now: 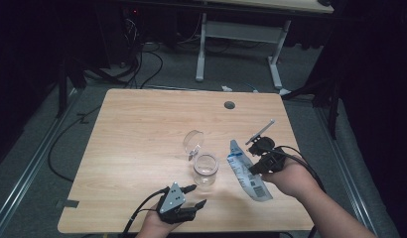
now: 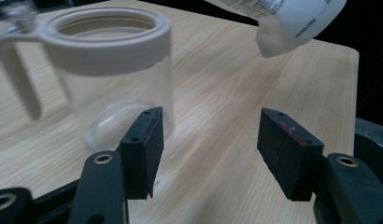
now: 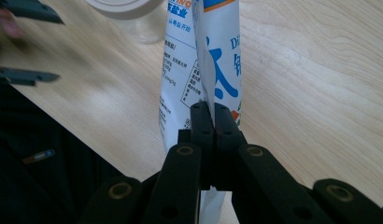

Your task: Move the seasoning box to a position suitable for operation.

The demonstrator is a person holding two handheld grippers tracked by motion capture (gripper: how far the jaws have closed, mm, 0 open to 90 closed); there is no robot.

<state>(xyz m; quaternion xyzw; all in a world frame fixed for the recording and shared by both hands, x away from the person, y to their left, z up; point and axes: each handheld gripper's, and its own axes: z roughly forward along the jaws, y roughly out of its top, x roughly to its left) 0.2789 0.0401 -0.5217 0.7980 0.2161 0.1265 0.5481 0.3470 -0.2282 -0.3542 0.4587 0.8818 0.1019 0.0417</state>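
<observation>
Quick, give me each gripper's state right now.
Left gripper: open, nothing between its jaws, just beside the clear jar.
Right gripper: closed on the white and blue pouch.

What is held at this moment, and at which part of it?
The right tongs pinch the white bag at its edge; the left tongs are open and hold nothing.

The jar stands upright on the table, its hinged lid open behind it. Right of the jar, the right gripper clamps a white pouch clear of the jar. Near-left of the jar, the left gripper is spread, holding nothing.
</observation>
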